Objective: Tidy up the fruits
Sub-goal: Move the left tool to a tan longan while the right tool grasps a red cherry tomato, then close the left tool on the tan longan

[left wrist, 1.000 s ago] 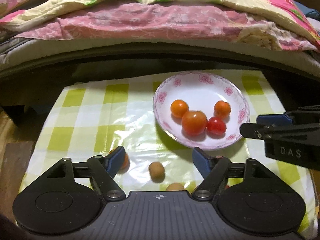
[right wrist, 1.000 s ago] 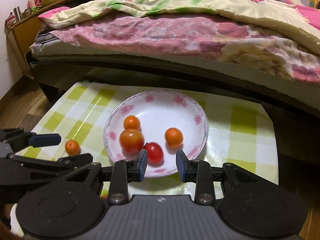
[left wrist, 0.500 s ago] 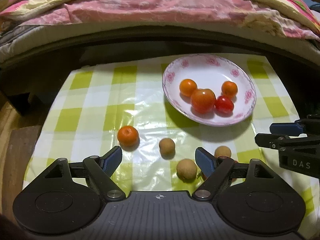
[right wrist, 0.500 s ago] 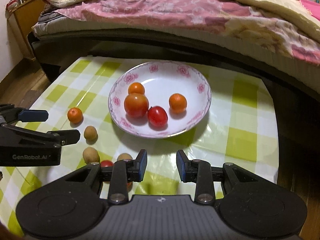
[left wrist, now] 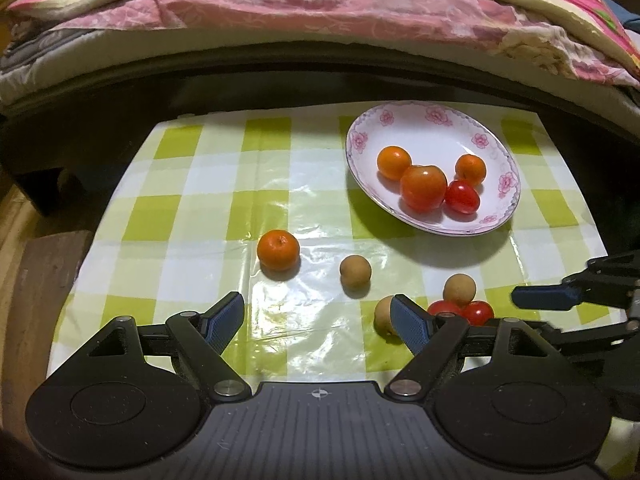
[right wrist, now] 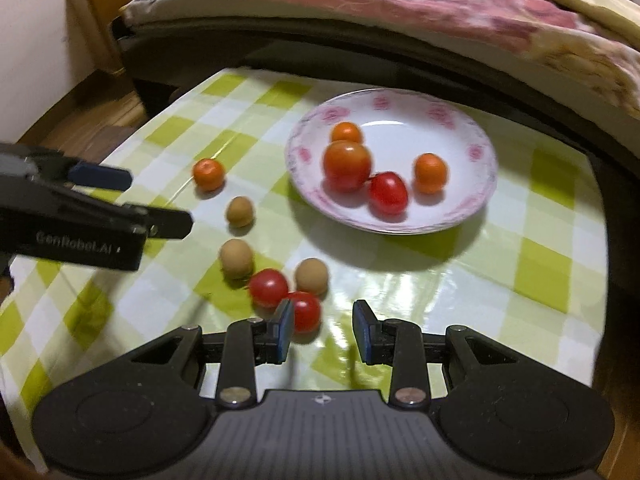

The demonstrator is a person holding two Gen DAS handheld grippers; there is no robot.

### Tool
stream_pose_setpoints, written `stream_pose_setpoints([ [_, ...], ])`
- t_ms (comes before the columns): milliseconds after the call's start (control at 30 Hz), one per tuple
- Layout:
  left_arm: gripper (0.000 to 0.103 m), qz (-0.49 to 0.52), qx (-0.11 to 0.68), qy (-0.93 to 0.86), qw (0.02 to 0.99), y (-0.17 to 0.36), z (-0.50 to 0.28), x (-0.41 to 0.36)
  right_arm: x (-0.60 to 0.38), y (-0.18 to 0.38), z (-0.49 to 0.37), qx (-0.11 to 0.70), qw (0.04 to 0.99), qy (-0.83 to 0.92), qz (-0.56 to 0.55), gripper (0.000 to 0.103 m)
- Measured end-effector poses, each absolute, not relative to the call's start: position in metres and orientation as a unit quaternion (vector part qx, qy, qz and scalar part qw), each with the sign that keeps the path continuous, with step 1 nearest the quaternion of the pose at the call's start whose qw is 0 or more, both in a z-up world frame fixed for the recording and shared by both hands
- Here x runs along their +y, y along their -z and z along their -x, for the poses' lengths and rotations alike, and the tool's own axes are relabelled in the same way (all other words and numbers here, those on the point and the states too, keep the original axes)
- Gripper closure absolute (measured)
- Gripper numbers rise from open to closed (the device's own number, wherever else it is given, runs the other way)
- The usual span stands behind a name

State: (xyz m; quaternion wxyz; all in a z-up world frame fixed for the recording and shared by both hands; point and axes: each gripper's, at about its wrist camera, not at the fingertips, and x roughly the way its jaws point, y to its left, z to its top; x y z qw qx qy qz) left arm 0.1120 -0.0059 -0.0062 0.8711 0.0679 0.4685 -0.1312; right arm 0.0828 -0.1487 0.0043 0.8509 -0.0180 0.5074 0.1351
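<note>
A floral white plate (left wrist: 420, 114) holds two small oranges, a large tomato (left wrist: 423, 187) and a red cherry tomato (left wrist: 462, 197). On the checked cloth lie a mandarin (left wrist: 278, 250), three brown longans (left wrist: 355, 271) and two cherry tomatoes (right wrist: 269, 287). My left gripper (left wrist: 316, 302) is open wide above the cloth, the mandarin and one longan just beyond its tips, another longan (left wrist: 382, 318) behind its right finger. My right gripper (right wrist: 323, 308) has a narrow gap with nothing in it. A cherry tomato (right wrist: 306, 311) sits by its left fingertip.
The green-and-white checked cloth (left wrist: 200, 216) covers a low table. A bed with a pink and cream quilt (left wrist: 320, 4) runs along the far side, with a dark gap beneath. Wooden floor (right wrist: 100, 112) lies to the left. Each gripper shows at the edge of the other's view.
Both grippers have drawn back from the plate toward the near edge of the table. The loose mandarin, longans and cherry tomatoes have come into view. Jaw gaps look unchanged.
</note>
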Motion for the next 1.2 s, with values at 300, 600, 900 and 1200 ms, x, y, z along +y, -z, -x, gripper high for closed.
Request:
stream_pose_setpoints([
  [300,0.018,-0.069,0.474,0.143,0.866,0.01,-0.115,-0.008,-0.136,0.016,-0.095,0.513,0.844,-0.148,0.045,0.068],
  [600,0.031,-0.06,0.494,0.157,0.853,0.027,-0.122,-0.015,-0.138,0.022,-0.097,0.518,0.841,-0.146,0.049,0.073],
  [900,0.04,-0.039,0.499,0.161,0.851,0.038,-0.131,-0.031,-0.156,0.02,-0.09,0.522,0.841,-0.136,0.036,0.073],
  [1200,0.041,-0.041,0.509,0.181,0.841,0.047,-0.131,-0.051,-0.165,0.022,-0.093,0.526,0.841,-0.127,0.028,0.073],
])
